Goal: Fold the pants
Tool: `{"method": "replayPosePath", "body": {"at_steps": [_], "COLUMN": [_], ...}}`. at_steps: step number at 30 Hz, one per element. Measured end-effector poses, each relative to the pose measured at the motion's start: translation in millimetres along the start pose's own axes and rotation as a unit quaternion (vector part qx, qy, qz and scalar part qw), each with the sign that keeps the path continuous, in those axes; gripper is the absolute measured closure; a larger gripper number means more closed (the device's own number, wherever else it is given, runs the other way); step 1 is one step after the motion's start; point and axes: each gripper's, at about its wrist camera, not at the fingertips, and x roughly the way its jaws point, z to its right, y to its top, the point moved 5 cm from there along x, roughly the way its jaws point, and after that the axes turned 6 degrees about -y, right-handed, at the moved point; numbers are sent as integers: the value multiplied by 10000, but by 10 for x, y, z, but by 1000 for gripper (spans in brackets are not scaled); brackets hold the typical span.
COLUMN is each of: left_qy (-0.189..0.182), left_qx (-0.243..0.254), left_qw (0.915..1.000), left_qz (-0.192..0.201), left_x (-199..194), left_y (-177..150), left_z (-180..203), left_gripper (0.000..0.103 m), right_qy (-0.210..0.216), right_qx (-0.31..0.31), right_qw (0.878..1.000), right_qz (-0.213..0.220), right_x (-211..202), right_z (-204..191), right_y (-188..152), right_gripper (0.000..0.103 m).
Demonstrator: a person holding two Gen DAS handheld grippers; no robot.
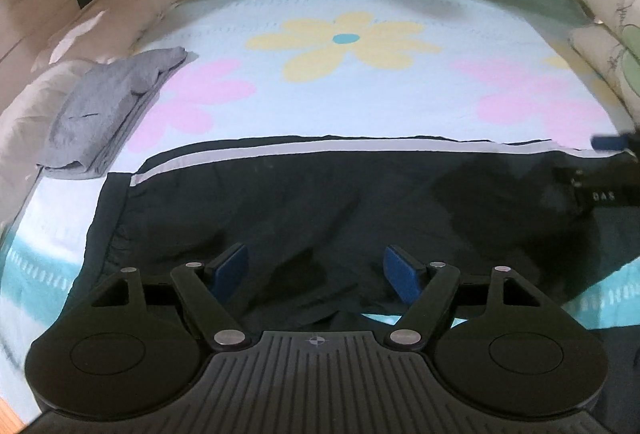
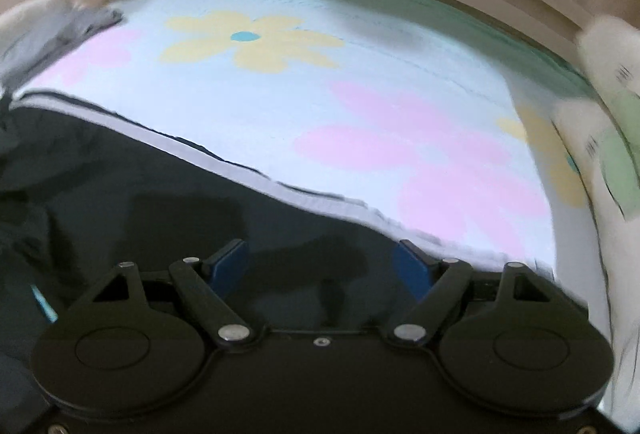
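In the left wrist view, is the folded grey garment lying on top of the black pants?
No, the grey garment lies apart, beside the black pants.

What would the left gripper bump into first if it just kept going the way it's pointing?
Most likely the dark pants spread on the flowered bedspread. The left gripper points down at them, jaws open with nothing between; the gap is hard to judge.

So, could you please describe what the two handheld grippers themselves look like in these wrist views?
Both look alike. The left gripper has a matte black body with a ribbed centre plate bearing a small crosshair mark, two round black discs, angled black linkage arms with silver pivot pins, and blue finger pads. The right gripper shows the same black discs, silver pins and blue pads. No cables or sleeves show.
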Motion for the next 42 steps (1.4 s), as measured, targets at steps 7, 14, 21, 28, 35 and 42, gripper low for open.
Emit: {"method": "replayPosePath", "body": {"at_steps": [7,14,21,28,35,42], "left_qy": [-3,-21,98,-250,-734,-928], "left_qx": [-23,-111,-216,-484,-581,-900], "left_qw": [9999,9996,9992,9980,9954,9904], "left_qz": [-118,-261,-320,-333,-213,-485], "left_x": [98,191,249,262,256,530], "left_y": [7,-8,9,96,194,221], "left_z": [-44,-115,-142,-76,116,238], "left_gripper": [29,29,29,29,29,29], "right_qy": [323,726,1072,1083,993,831], "right_qx": [-1084,-1353,-395,-574,-1179,-1338], "right_qw": [9936,9866,9912,9924,9875,9873], "right_qz": [-6,-552,-663,106,339,225], "right_x": [457,792,647,-170,-856,-1080], "right_z": [-14,-67,69,-59,-418,-579], "right_y": [171,132,75,-205,-663,-949], "right_gripper": [20,23,83,87,87,94]}}
